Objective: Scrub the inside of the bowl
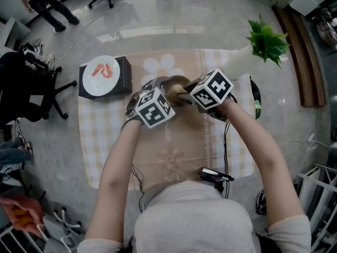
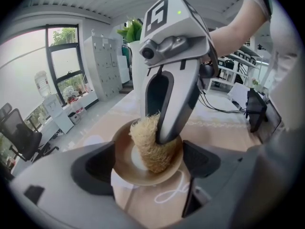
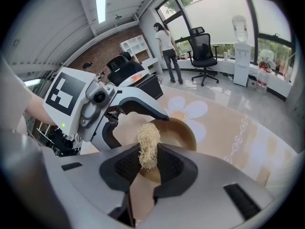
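Note:
A brown bowl (image 1: pixel 177 83) is held tilted above the checked cloth, with my left gripper (image 1: pixel 159 90) shut on its rim. In the left gripper view the bowl (image 2: pixel 125 164) sits between the two dark jaws. My right gripper (image 1: pixel 185 96) is shut on a pale straw-coloured loofah scrubber (image 2: pixel 148 146), which presses into the bowl's inside. In the right gripper view the scrubber (image 3: pixel 148 146) sticks up from the closed pads with the bowl (image 3: pixel 181 133) just behind it. There the left gripper (image 3: pixel 155 119) reaches in from the left and clamps the bowl's edge.
A white plate with shrimp (image 1: pixel 101 75) rests on a black box at the table's left. A green plant in a white vase (image 1: pixel 267 41) stands at the far right. A black device (image 1: pixel 215 174) and cables lie near me. A person (image 1: pixel 45 1) stands beyond the table.

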Available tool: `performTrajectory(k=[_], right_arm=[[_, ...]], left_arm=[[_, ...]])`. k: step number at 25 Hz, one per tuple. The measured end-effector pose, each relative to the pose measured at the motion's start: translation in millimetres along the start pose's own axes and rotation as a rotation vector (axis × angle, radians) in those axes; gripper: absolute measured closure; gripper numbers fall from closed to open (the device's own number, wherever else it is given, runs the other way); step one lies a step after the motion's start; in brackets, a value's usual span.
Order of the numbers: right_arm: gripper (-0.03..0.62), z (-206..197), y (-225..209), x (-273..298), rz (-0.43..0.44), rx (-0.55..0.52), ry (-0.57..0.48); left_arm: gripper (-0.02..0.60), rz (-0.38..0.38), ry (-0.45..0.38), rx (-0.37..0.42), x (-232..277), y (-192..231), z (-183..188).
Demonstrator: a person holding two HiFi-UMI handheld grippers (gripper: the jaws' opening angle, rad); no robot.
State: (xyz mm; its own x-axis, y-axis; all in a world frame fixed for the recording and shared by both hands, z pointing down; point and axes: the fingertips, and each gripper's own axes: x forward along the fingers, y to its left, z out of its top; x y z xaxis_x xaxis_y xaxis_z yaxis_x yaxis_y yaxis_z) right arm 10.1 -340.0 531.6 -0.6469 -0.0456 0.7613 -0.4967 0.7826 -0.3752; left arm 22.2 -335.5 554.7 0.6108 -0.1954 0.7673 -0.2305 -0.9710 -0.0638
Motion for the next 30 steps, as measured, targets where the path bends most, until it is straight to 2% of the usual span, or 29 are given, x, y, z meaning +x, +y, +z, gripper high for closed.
performTrajectory(k=[6, 10, 13, 17, 21, 30], right_arm=[[0.507, 7.2, -8.5, 0.8, -0.032, 0.025, -0.091], [0.507, 15.1, -21.0, -2.0, -0.133, -0.021, -0.141], [0.507, 16.7, -28.0, -4.9, -0.205, -0.063, -0.126], [0.507, 13.7, -31.7, -8.7, -0.248, -0.088, -0.086], [0.507, 7.9, -30.4, -12.9, -0.256, -0.094, -0.047], [0.507, -4.2, -22.5, -16.4, -0.203, -0.066, -0.006]], left_arm=[[0.15, 0.013, -0.005, 0.001, -0.2, 0.7, 0.3], [0.15, 0.015, -0.005, 0.001, 0.3, 0.9, 0.0], [0.15, 0.012, -0.005, -0.003, 0.6, 0.7, -0.4], [0.15, 0.012, -0.006, -0.008, 0.8, 1.0, -0.5], [0.15, 0.012, -0.009, -0.01, 0.0, 0.9, -0.2], [0.15, 0.008, -0.008, -0.012, 0.5, 0.3, -1.3]])
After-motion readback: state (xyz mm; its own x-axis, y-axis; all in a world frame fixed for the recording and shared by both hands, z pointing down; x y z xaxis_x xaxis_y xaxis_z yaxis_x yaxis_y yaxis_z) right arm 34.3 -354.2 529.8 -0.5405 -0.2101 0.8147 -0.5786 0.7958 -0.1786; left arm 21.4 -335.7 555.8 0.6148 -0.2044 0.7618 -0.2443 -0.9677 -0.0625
